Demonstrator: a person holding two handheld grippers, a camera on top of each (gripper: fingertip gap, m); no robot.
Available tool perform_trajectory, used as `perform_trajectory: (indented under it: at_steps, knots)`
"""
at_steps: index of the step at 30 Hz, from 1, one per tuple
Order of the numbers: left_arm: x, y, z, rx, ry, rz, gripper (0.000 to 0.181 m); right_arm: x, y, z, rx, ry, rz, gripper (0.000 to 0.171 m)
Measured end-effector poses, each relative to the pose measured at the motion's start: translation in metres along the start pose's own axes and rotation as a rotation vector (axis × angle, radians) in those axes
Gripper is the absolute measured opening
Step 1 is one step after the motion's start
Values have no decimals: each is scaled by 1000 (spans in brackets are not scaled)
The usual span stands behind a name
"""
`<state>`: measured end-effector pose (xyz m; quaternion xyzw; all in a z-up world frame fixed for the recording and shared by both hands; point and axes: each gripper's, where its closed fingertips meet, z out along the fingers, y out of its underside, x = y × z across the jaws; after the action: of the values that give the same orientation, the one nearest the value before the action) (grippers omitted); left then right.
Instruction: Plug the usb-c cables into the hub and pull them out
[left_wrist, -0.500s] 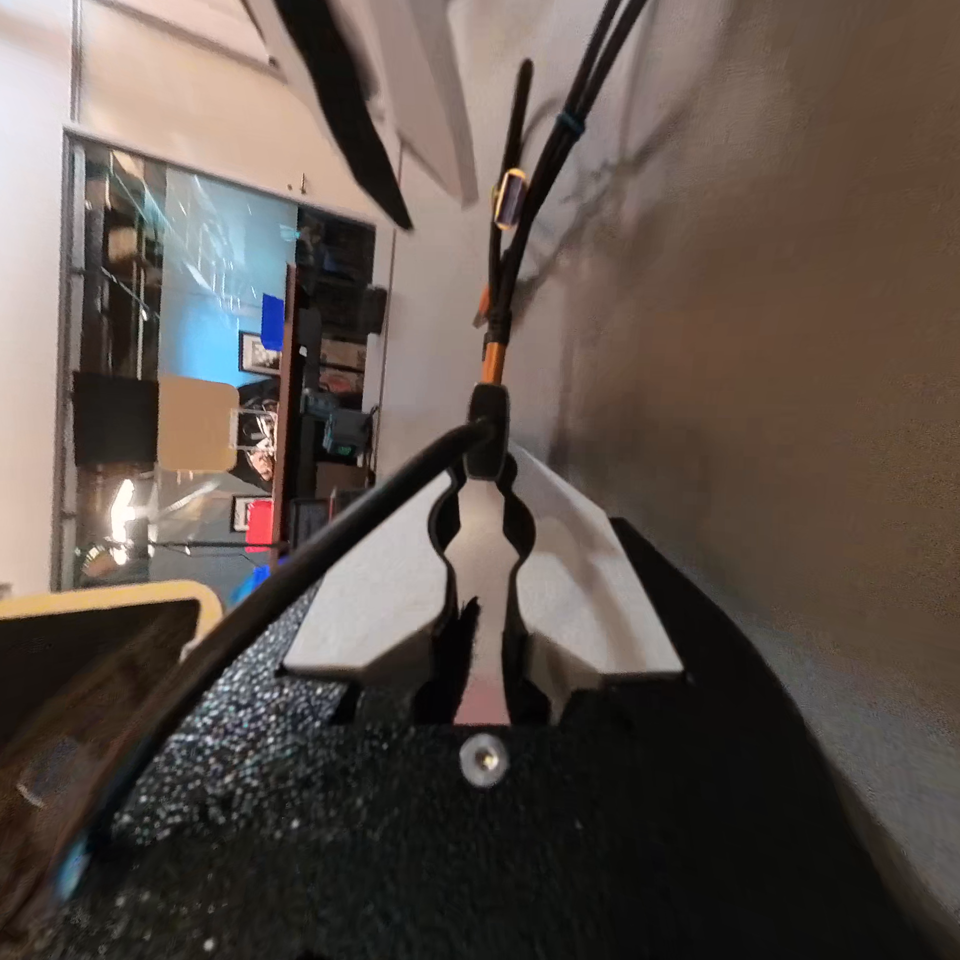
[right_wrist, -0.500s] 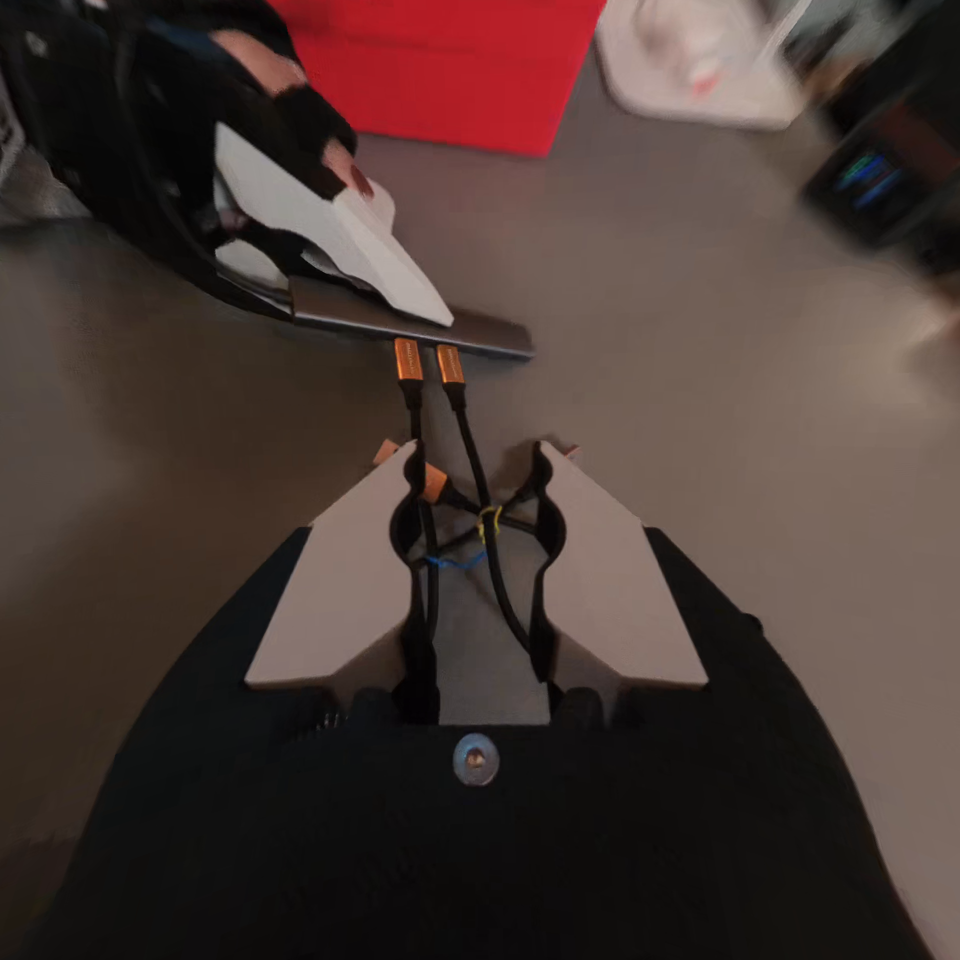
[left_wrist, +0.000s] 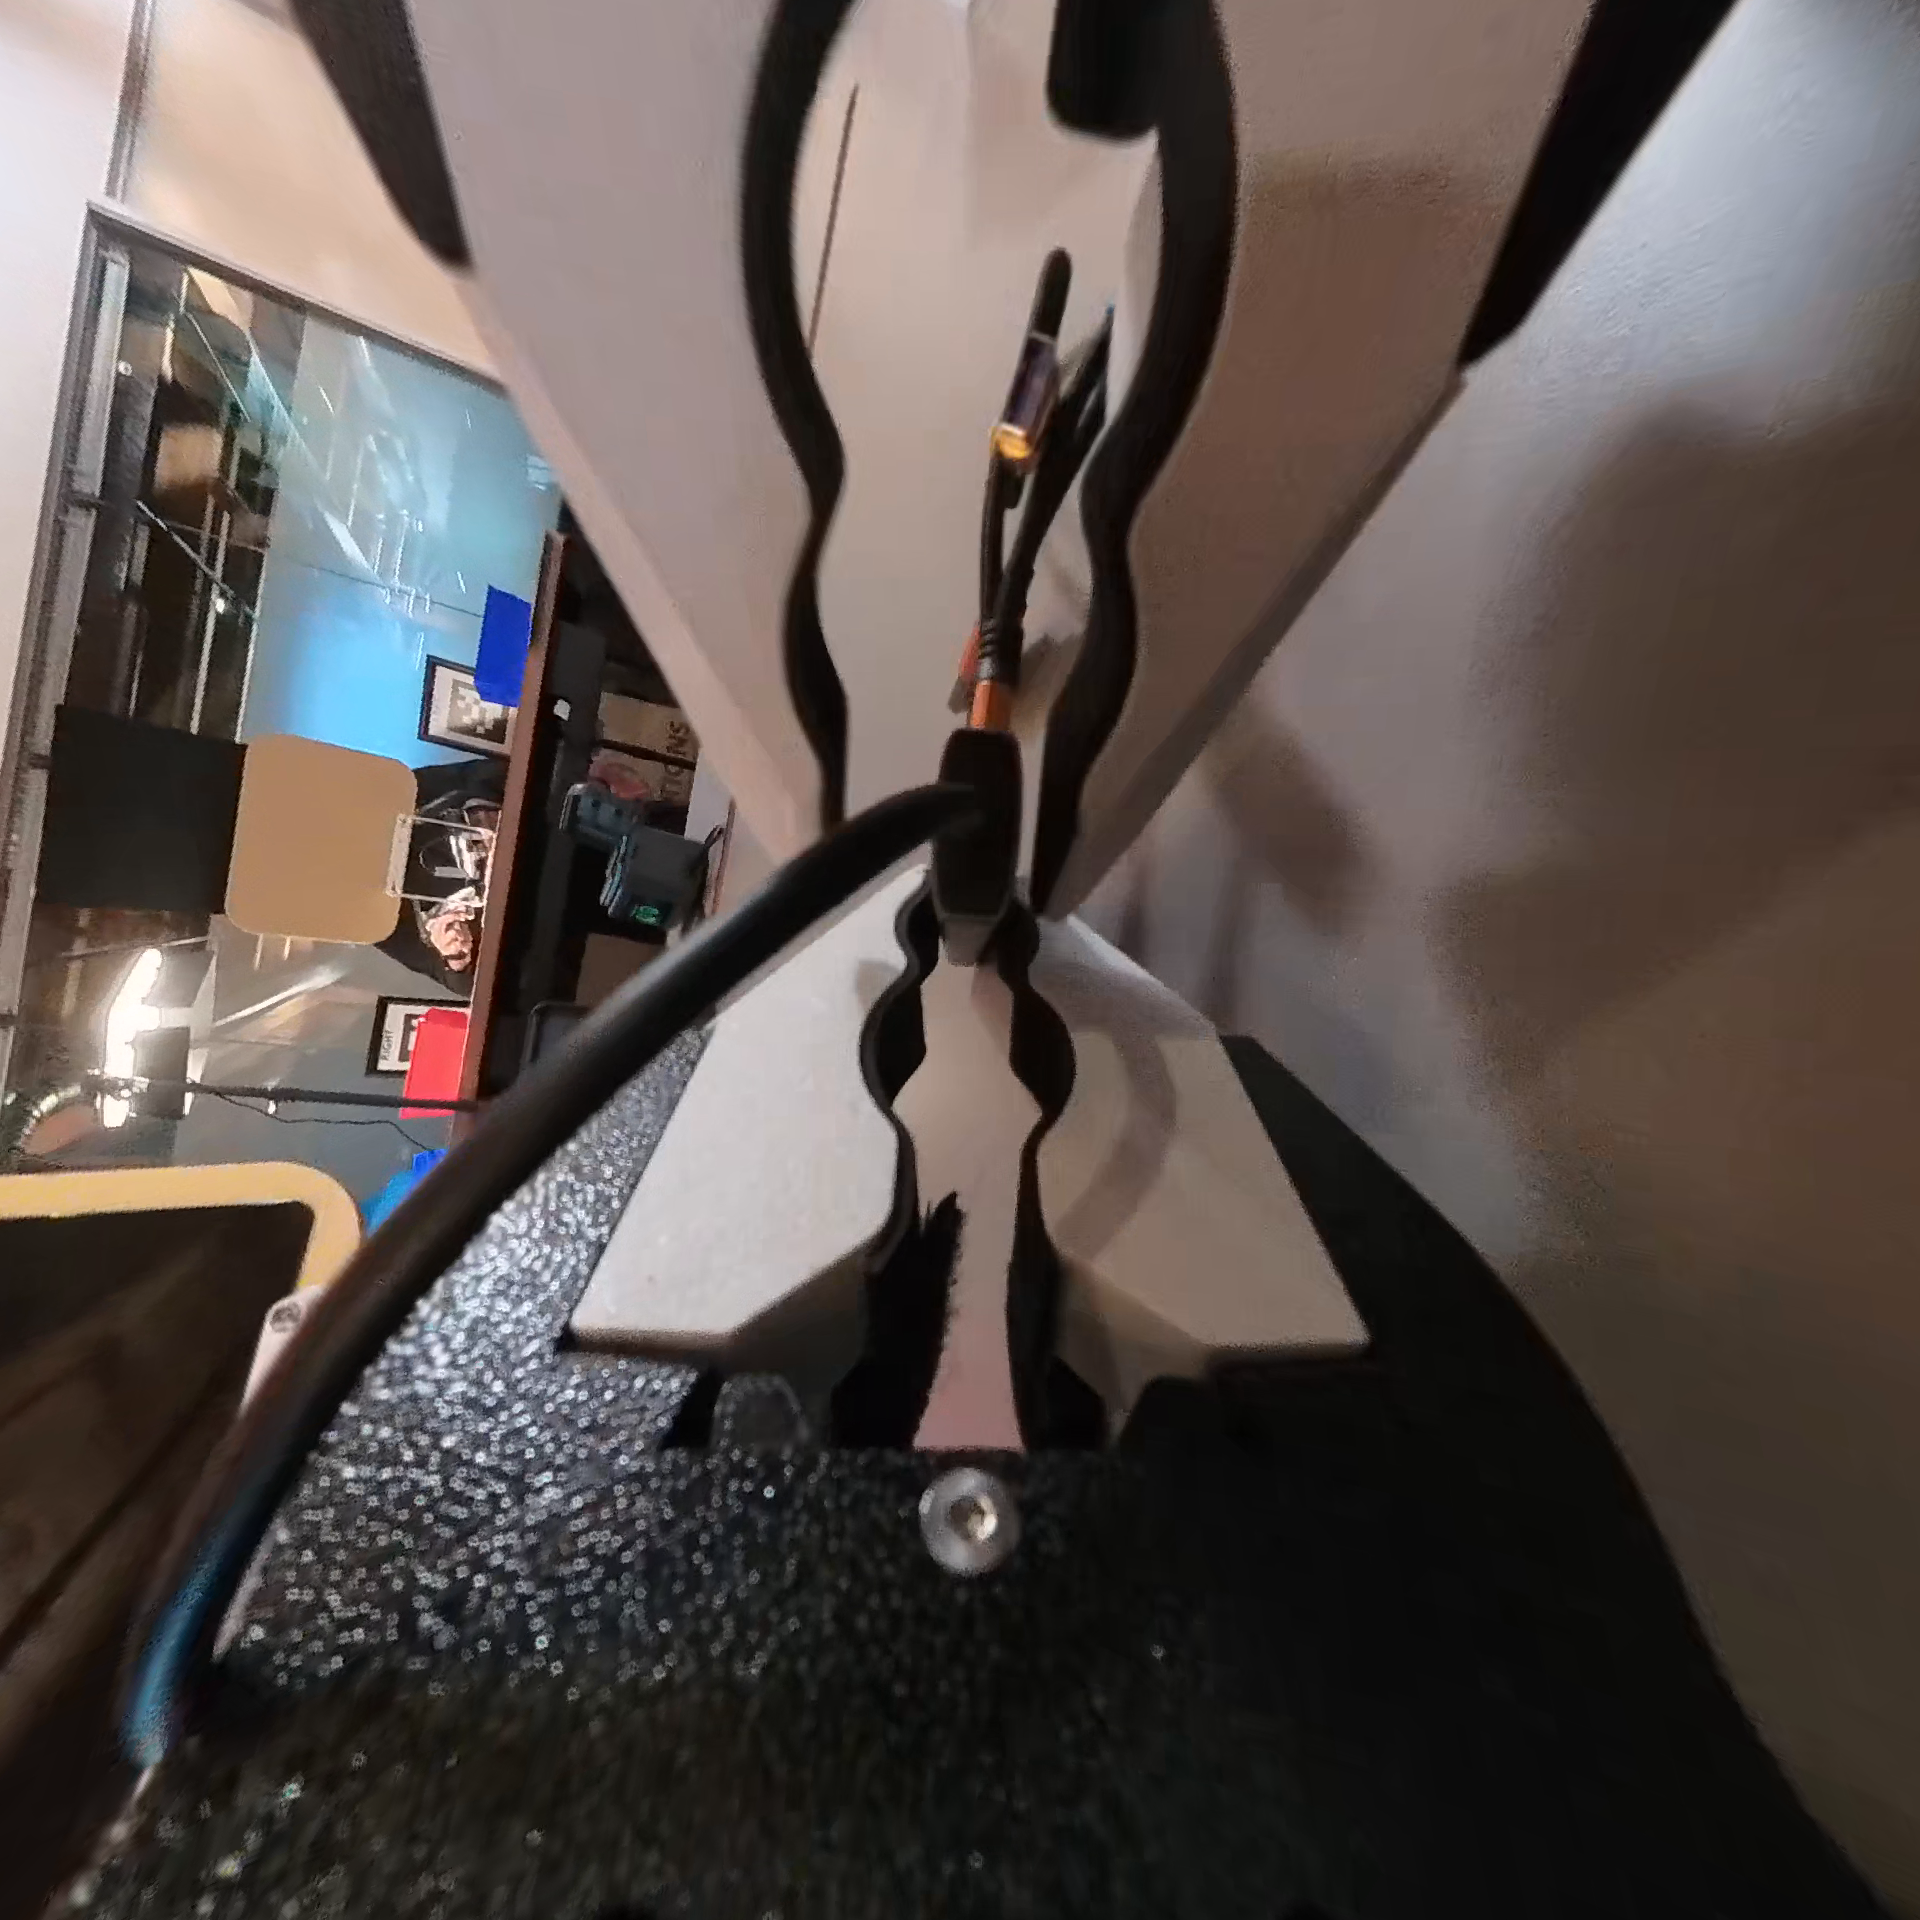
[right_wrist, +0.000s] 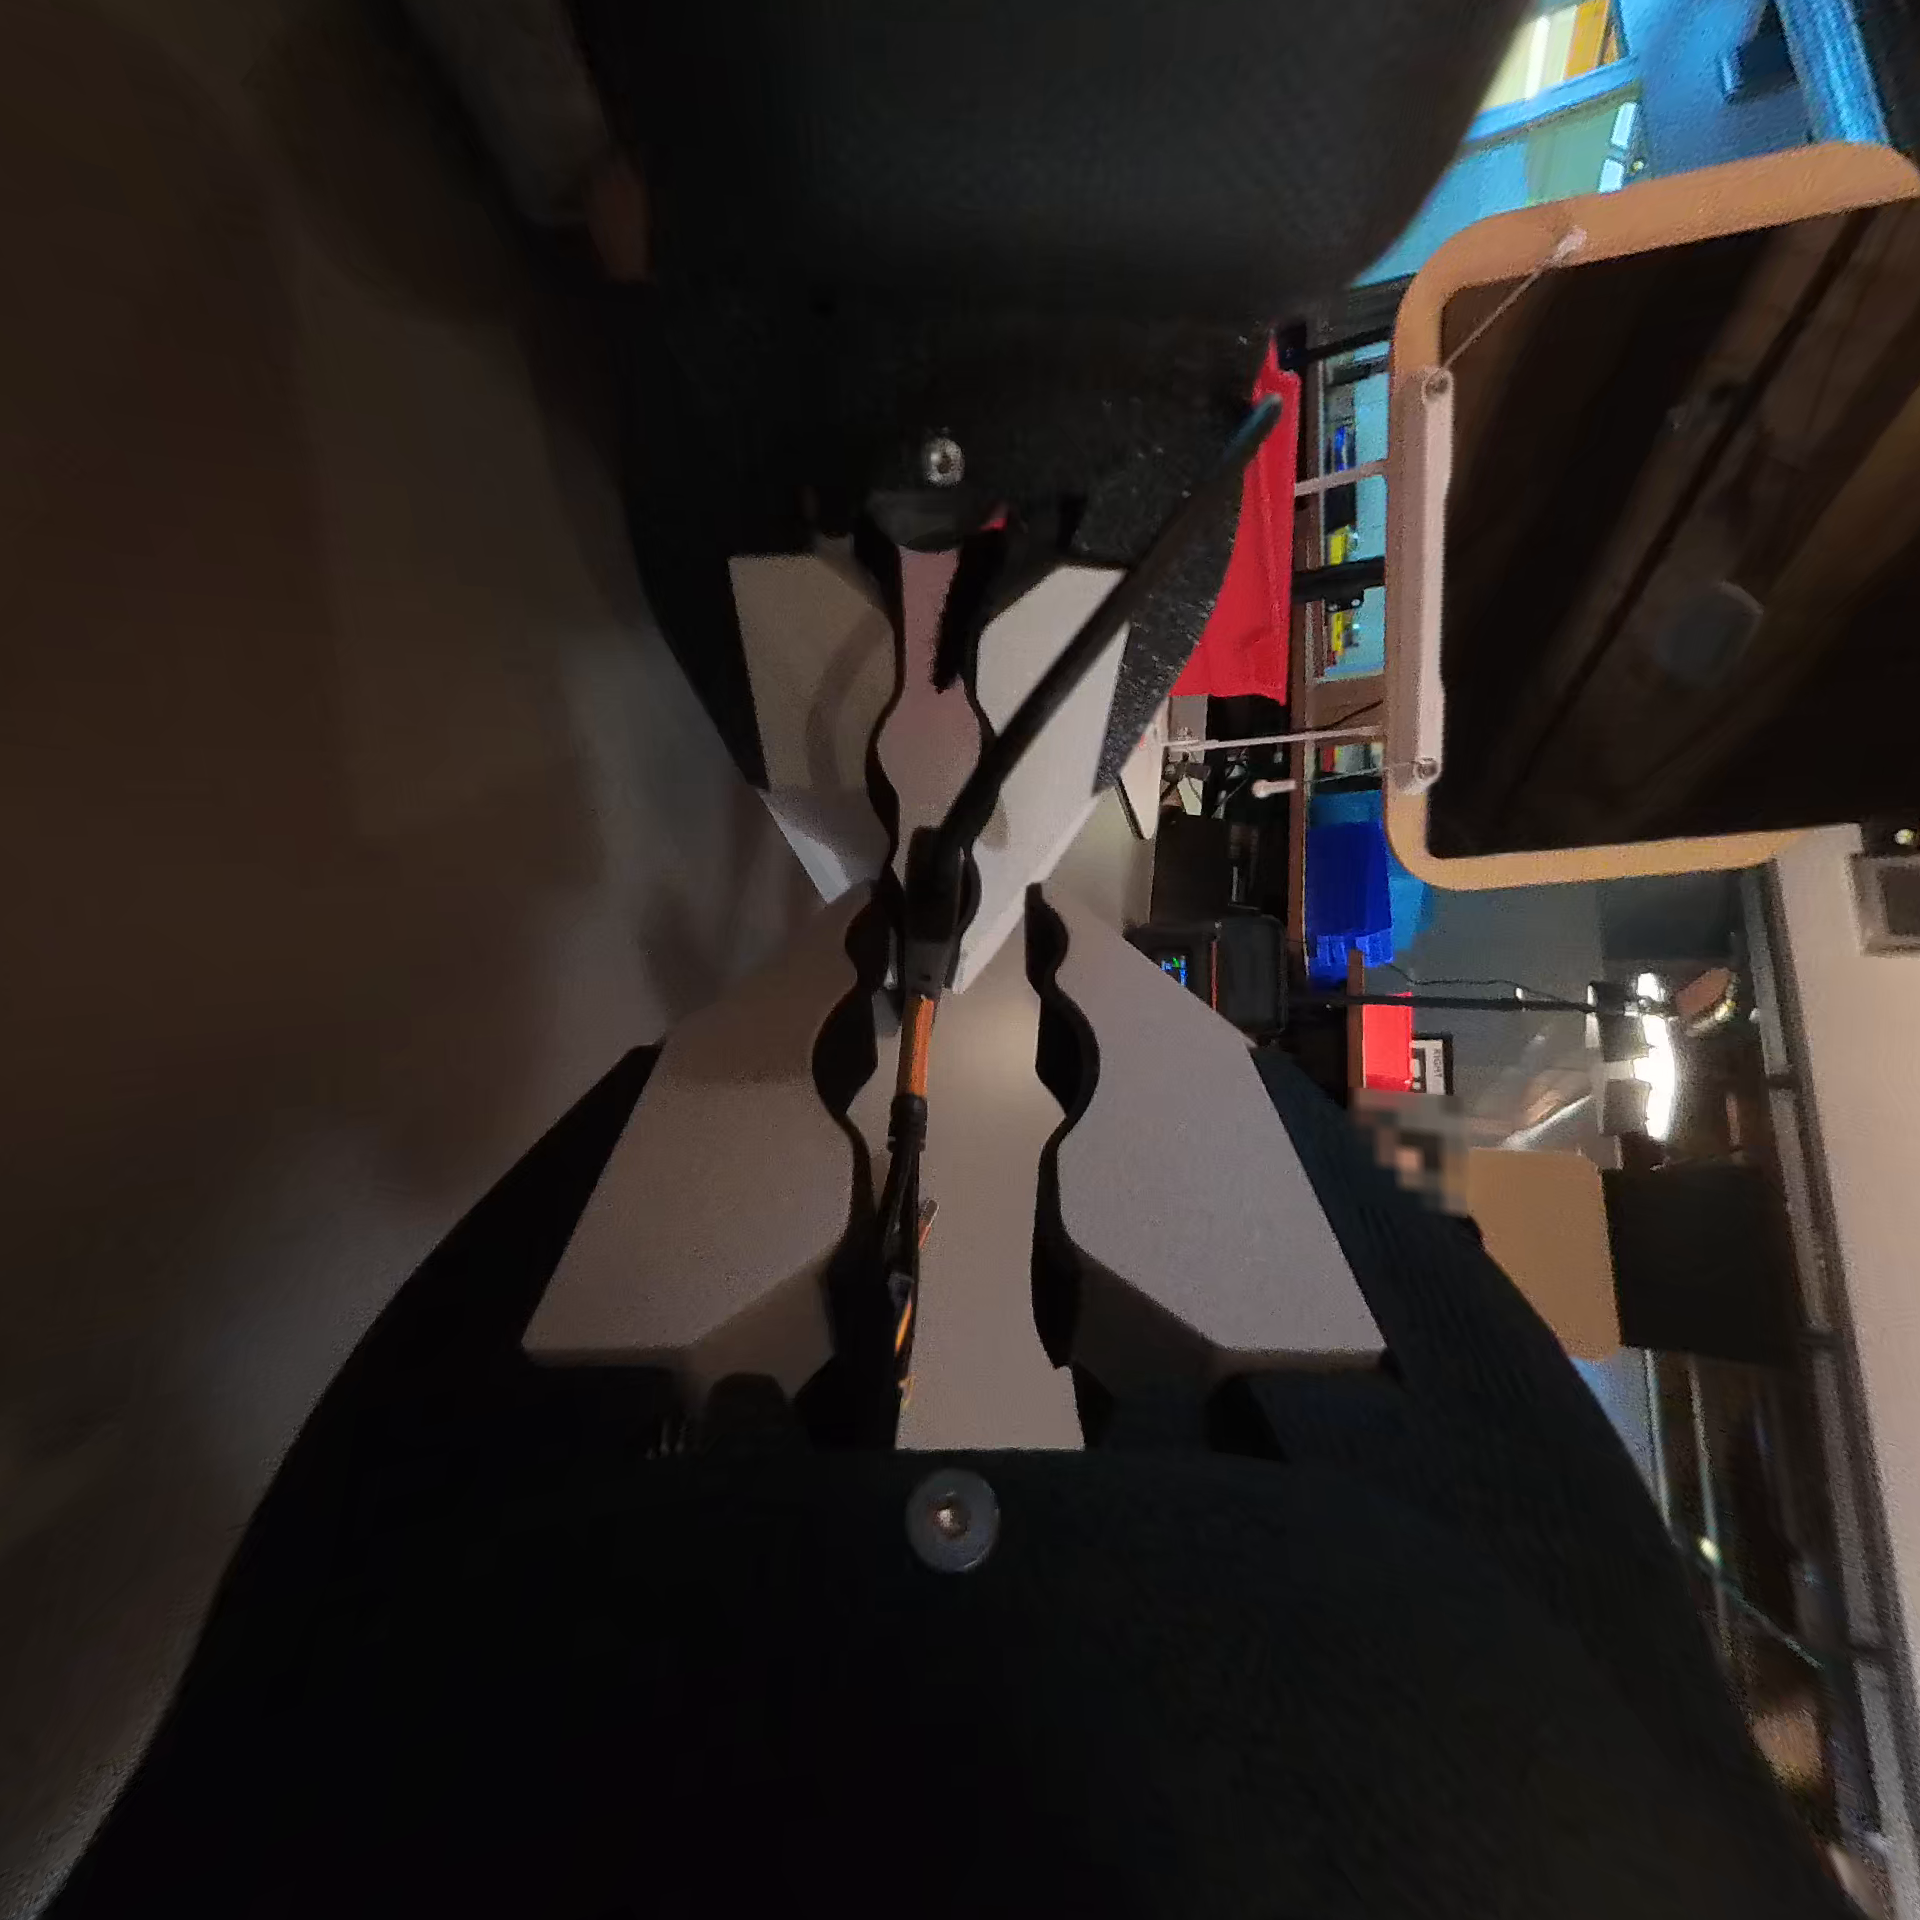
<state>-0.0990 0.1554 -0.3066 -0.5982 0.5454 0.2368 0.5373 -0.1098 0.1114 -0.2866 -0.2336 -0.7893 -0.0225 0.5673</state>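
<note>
Orange-collared cable plug (right_wrist: 916, 1039) sits between the spread right claw (right_wrist: 945, 935) fingers.

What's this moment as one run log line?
left gripper: shut on hub | right gripper: open, straddling orange plug, not gripping | plug: apparently seated in hub | phase: pre-pull

The left gripper (left_wrist: 971, 935) clamps the slim dark-grey hub (left_wrist: 975, 831) edge-on. The orange-collared usb-c plug (right_wrist: 916, 1039), seated in the hub, lies between the spread fingers of the facing right gripper (right_wrist: 951, 935).
</note>
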Motion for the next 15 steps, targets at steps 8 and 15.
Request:
perform_trajectory:
  at_steps: [8, 15]
  knots:
    - [-22, -20, -1, 83, -101, -104, 43, 5, 10, -8, -26, 40, 3, 9]
    - [-48, -26, -21, 248, -164, -291, 36, 81, 58, -56, -67, 258, 343, 8]
